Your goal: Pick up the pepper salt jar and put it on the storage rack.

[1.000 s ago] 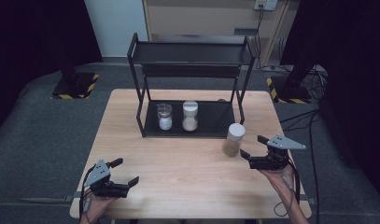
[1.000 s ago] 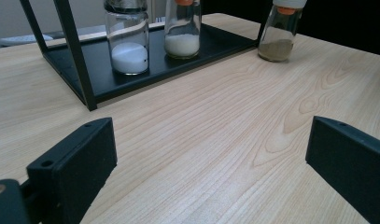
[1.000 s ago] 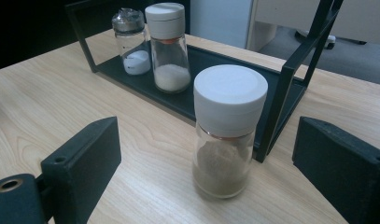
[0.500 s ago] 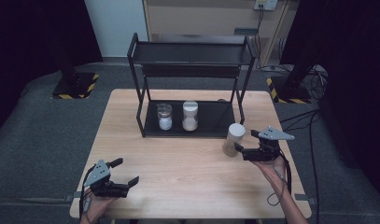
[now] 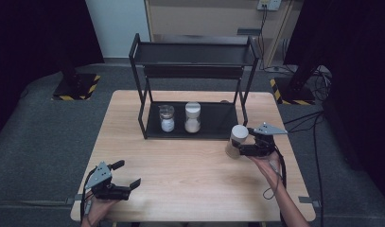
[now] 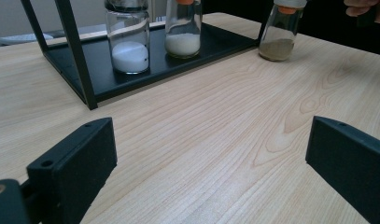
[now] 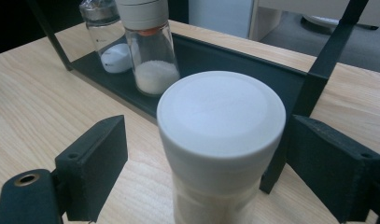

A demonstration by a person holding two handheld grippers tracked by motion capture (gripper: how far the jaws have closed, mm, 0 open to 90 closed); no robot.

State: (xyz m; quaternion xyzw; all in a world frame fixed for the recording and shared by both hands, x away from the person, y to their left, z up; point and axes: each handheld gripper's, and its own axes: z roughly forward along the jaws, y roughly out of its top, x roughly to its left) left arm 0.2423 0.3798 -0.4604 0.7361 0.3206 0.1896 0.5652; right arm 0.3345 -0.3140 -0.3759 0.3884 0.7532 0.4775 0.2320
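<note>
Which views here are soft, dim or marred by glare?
High view: dark surroundings, table evenly lit, no glare. Left gripper view: near claw blurred, jars sharper. Right gripper view: white-lidded jar close and slightly soft, shelf rack behind clearer.

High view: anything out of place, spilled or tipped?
Nothing spilled or damaged. The one odd thing out is the brown-filled jar, standing upright on the bare table beside the rack, while two jars sit on its bottom shelf. The right gripper brackets it, jaws open.
</note>
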